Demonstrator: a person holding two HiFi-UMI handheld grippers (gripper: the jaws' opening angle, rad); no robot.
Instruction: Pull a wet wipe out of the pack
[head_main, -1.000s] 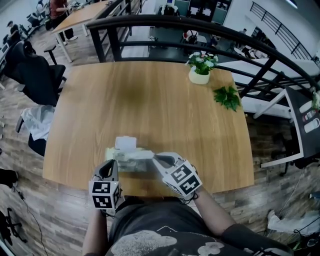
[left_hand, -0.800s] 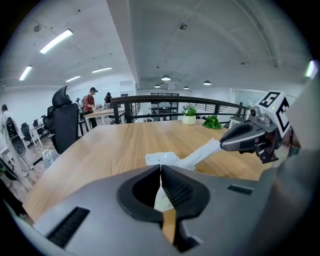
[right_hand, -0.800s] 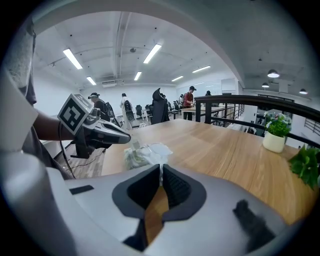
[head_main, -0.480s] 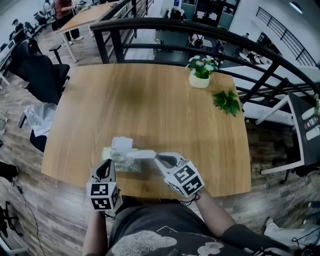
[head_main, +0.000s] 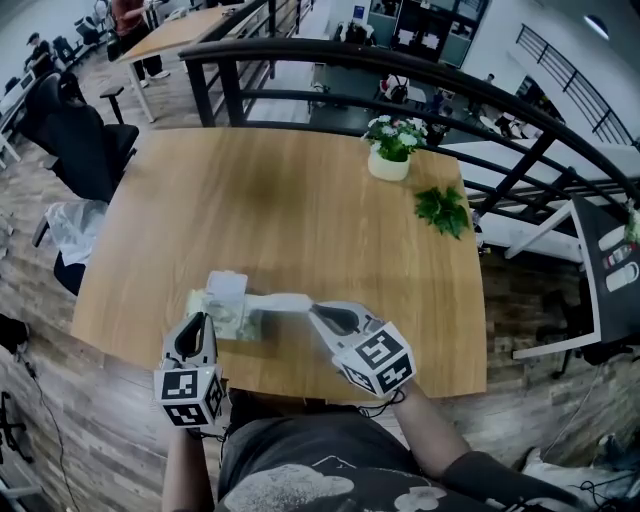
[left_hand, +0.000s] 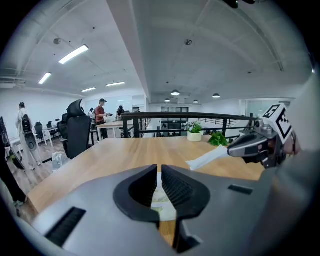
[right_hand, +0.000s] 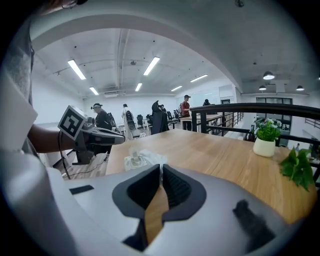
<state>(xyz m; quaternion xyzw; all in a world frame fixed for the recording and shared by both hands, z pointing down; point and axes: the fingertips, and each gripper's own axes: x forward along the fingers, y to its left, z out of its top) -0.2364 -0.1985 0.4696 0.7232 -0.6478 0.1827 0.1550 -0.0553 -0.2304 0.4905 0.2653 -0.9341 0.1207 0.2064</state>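
Observation:
The wet wipe pack (head_main: 215, 303) lies near the table's front edge with its lid flipped up. It also shows in the right gripper view (right_hand: 136, 160), and below the jaws in the left gripper view (left_hand: 163, 205). A white wet wipe (head_main: 278, 301) stretches out as a strip to the right of the pack. My right gripper (head_main: 313, 311) is shut on its right end. In the left gripper view the wipe's (left_hand: 210, 156) far end hangs free above the table. My left gripper (head_main: 199, 320) hovers just in front of the pack, jaws nearly together with nothing between them.
At the table's far right stand a white pot of flowers (head_main: 390, 160) and a green sprig (head_main: 440, 208). A black railing (head_main: 300, 55) runs behind the table (head_main: 300, 200). A black office chair (head_main: 70, 140) stands to the left.
My right gripper has drawn the wipe out to the right, so it now hangs beside the pack rather than over it. My left gripper has lifted off the pack.

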